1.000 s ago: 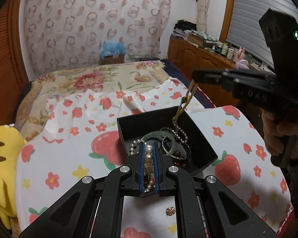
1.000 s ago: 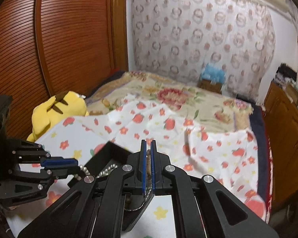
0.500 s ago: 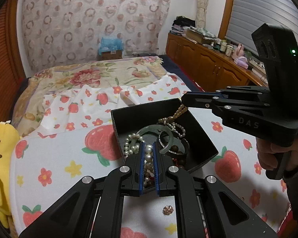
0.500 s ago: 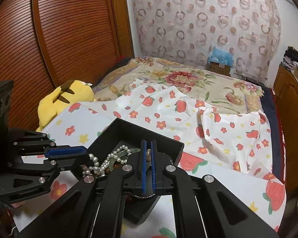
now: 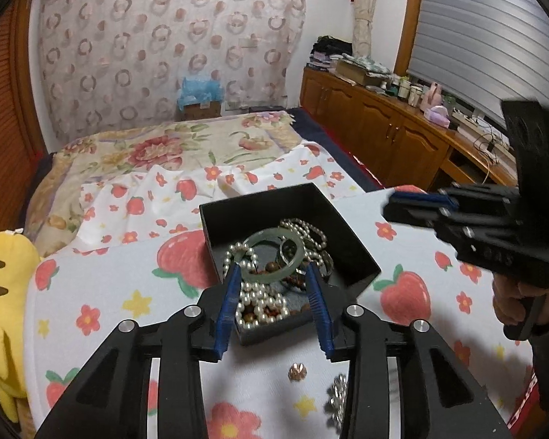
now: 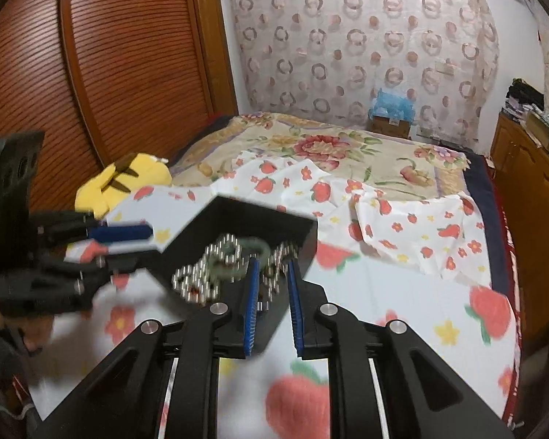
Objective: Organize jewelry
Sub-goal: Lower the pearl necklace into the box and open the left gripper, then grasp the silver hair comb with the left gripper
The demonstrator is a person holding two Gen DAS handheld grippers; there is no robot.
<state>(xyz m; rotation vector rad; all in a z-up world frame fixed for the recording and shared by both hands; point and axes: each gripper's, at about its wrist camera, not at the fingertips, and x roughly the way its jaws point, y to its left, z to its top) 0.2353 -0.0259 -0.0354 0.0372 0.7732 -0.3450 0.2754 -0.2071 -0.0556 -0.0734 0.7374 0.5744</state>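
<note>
Inside, jade bangle point(image 5: 274, 256) lying flat.

I am looking into a bedroom of a lived-in home. A bed point(image 5: 157, 153) fills most of it, spread with a floral quilt point(image 6: 322, 146) and a strawberry-print sheet point(image 5: 413, 241), a yellow plush toy point(image 6: 128, 179) at its edge. A patterned curtain point(image 5: 164, 44) covers the far wall, a louvred wooden wardrobe door point(image 6: 128, 55) stands on one side, and a low wooden cabinet point(image 5: 377, 128) cluttered with bottles and folded clothes runs beneath a shuttered window point(image 5: 494, 36).
</note>
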